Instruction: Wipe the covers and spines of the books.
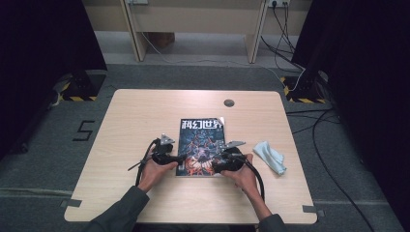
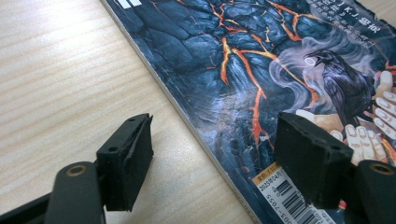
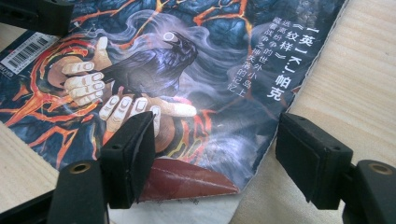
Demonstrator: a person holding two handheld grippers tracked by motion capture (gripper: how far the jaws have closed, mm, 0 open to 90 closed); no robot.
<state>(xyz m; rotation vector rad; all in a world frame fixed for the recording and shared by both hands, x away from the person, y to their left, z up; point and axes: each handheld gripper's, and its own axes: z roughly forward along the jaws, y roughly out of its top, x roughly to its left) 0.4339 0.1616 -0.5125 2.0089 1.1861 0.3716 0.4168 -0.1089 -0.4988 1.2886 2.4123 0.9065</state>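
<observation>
- On the table (image 1: pixel 145 111), mid-front: magazine (image 1: pixel 201 147) lying flat, cloth (image 1: pixel 270 155) well to its right.
- Left gripper (image 2: pixel 212 161): jaws wide, straddling the magazine's spine edge, gripping nothing; barcode visible here.
- Right gripper (image 3: pixel 215 154): jaws wide, empty, over a curled lower corner.

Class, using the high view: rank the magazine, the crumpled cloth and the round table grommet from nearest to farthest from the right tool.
1. Magazine: directly beside the right tool, at its lower right edge.
2. Cloth: on the table to the tool's right.
3. Grommet: near the table's far edge.
</observation>
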